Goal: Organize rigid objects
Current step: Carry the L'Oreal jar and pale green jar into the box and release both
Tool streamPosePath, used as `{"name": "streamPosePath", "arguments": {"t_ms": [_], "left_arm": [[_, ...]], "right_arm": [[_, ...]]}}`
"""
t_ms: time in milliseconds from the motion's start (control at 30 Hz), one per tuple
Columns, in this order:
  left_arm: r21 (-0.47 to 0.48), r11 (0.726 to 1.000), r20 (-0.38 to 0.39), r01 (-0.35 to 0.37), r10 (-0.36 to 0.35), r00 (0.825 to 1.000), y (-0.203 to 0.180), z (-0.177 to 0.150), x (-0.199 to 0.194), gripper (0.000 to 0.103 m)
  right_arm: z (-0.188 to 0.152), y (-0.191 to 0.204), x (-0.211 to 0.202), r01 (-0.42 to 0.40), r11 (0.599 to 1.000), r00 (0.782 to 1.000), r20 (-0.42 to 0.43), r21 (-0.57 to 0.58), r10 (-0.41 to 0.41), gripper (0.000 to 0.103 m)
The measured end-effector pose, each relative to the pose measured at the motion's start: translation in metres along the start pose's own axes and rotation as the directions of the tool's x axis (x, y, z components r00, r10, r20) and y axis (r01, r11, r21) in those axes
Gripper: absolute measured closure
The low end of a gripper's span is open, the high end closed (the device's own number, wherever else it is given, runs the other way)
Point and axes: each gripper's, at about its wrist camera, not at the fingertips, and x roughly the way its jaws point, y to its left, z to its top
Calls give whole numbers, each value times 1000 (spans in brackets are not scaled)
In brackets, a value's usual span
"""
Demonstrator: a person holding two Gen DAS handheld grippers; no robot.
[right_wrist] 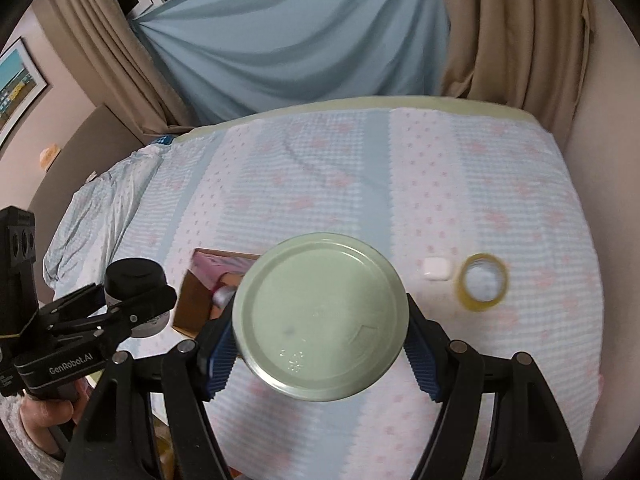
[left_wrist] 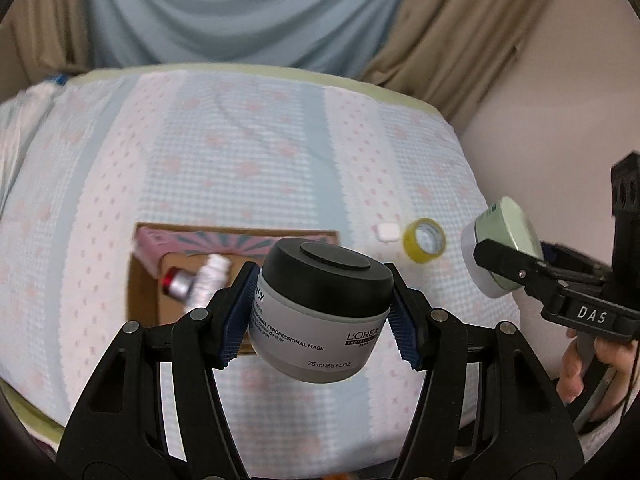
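Observation:
My left gripper (left_wrist: 322, 312) is shut on a grey L'Oreal mask jar (left_wrist: 320, 316) with a black lid, held above the bed near an open cardboard box (left_wrist: 148, 284). The box holds a red-capped bottle (left_wrist: 178, 284) and a white bottle (left_wrist: 212, 276). My right gripper (right_wrist: 320, 344) is shut on a white jar with a pale green lid (right_wrist: 320, 316), also above the bed. That jar shows in the left wrist view (left_wrist: 500, 248), the grey jar in the right wrist view (right_wrist: 136, 284). A yellow tape roll (left_wrist: 425, 240) and a small white case (left_wrist: 387, 232) lie on the bed.
The bed has a white, blue and pink patterned cover (left_wrist: 260, 152). Blue and tan curtains (left_wrist: 248, 12) hang behind it. A wall (left_wrist: 560, 120) runs along the bed's right side. A rumpled blanket (right_wrist: 108, 208) lies at the left.

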Motion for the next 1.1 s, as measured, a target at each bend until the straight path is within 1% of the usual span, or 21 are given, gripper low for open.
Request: {"name": "streamPosePath", "arguments": {"t_ms": [33,133,167,267,433,533,633,833,967,1100], "left_arm": [[-4,1000,0,6,-6,1000,14,2,-2,45],[11,1000,-10,-5,5,1000,56,8,-3,45],[12,1000,-20,-5,5,1000,69,10,0,45],[14,1000,-63,3,-3,998,110,17,13,45],[54,999,-127,-3,10,992,152,15,45,45],[42,999,-173,3,5,985,171,7,68,45],[29,1000,-207,3,3,978,182,-2,89,45],[24,1000,-286,-16,22,958,195,-28,135,45],[82,996,-342,-29,56,938,195,-42,158,46],[113,993,-361,-36,75,930,192,-47,168,46]], "right_arm": [[1,8,5,-1,1000,1000,-6,9,1,34],[2,35,29,13,999,999,-31,31,-13,34],[2,45,40,22,999,999,-44,49,-20,34],[1,58,60,32,994,997,-71,103,-25,34],[3,75,104,76,983,991,-122,167,-56,34],[0,75,125,97,977,985,-160,188,-67,34],[0,74,149,119,975,976,-201,188,-81,34],[-6,58,204,149,967,953,-291,208,-84,34],[-11,48,239,177,961,932,-350,212,-95,34],[-13,38,251,184,954,923,-375,237,-85,34]]}}
